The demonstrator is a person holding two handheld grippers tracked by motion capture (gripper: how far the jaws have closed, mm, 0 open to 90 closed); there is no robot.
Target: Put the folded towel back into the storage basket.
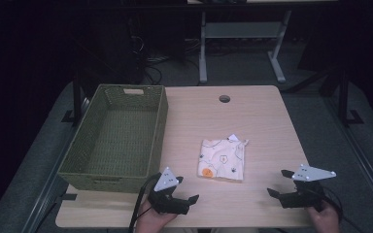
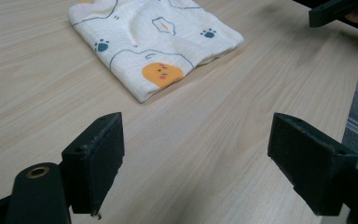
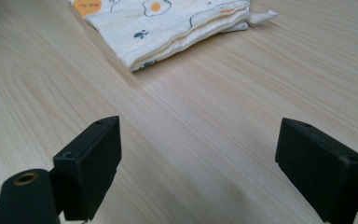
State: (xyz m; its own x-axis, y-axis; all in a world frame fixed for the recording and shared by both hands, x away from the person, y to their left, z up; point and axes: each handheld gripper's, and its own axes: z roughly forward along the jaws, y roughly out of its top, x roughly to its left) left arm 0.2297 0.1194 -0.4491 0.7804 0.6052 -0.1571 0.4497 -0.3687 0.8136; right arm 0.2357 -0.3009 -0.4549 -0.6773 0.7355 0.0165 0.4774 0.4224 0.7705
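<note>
- Cream cloth (image 1: 223, 159) lying folded mid-table (image 1: 262, 121), its far edge getting cropped in both gripper views.
- Left gripper (image 1: 187, 190) and right gripper (image 1: 278, 183) both gaping, gripping nothing.
- Basket (image 1: 161, 121) sitting left.

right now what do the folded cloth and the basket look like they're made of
Folded cloth: soft, matte woven cotton, probably muslin; a fine grid weave and printed cartoon shapes show close up. Basket: olive-green woven fibre or paper cord, judging by its ribbed, matte walls.
</note>
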